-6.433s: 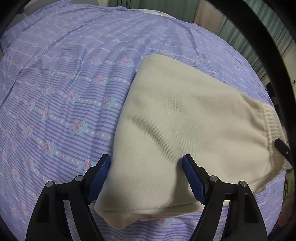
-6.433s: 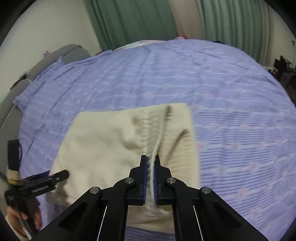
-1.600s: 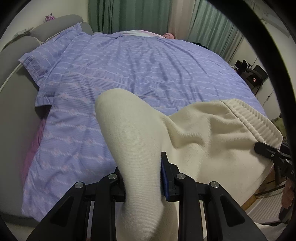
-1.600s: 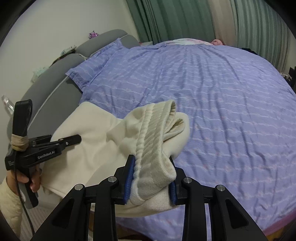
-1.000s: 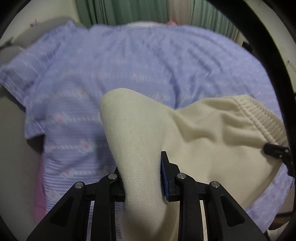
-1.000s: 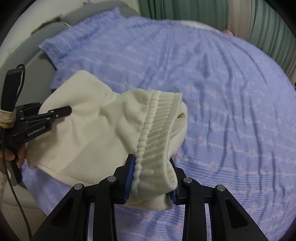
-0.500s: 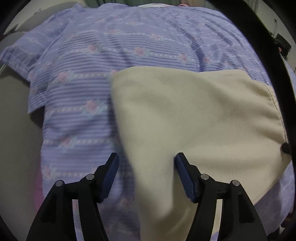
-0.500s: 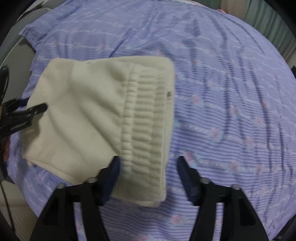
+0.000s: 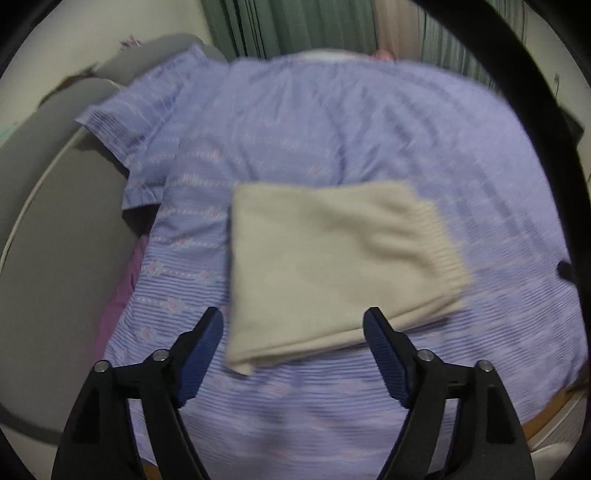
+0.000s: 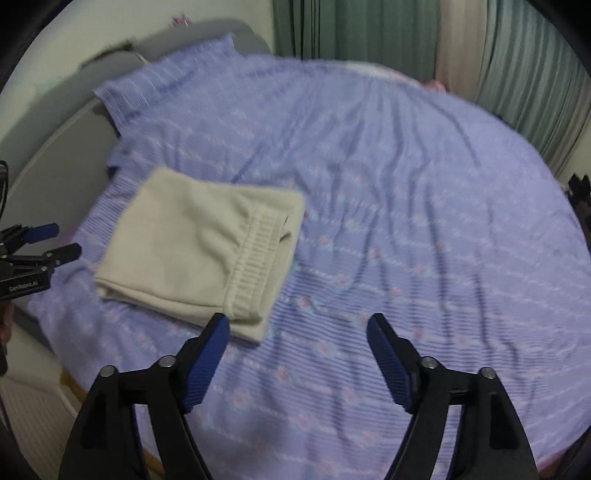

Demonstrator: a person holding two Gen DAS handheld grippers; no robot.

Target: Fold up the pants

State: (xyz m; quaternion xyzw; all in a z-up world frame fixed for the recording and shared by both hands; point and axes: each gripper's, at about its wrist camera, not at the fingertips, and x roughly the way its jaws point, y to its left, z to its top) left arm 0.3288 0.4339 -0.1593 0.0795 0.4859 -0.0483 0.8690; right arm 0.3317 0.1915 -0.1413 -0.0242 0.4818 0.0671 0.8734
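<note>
From the left wrist camera, the left gripper hangs above the bed with its two blue-padded fingers spread wide apart and nothing between them. Just beyond the fingertips, the cream pants lie folded into a flat, roughly rectangular bundle on the purple flowered bedsheet. The ribbed waistband is on the bundle's right side, and the near left corner shows stacked layers. This view alone shows a strip of pink fabric peeking out under the sheet's left edge, next to the grey bed frame. A pillow in the same purple cloth lies at the far left, and green curtains hang behind. The picture is blurred, so fine detail is lost.

From the right wrist camera, the right gripper is also held wide apart and holds nothing, over bare sheet to the right of the pants. Here the bundle sits near the bed's left edge, and the waistband is seen more clearly: its open end faces the camera, with the layers slightly parted. Only this view shows the left gripper from the side at the left edge, its fingers apart, close to the pants but not touching them. More curtains appear on the right.
</note>
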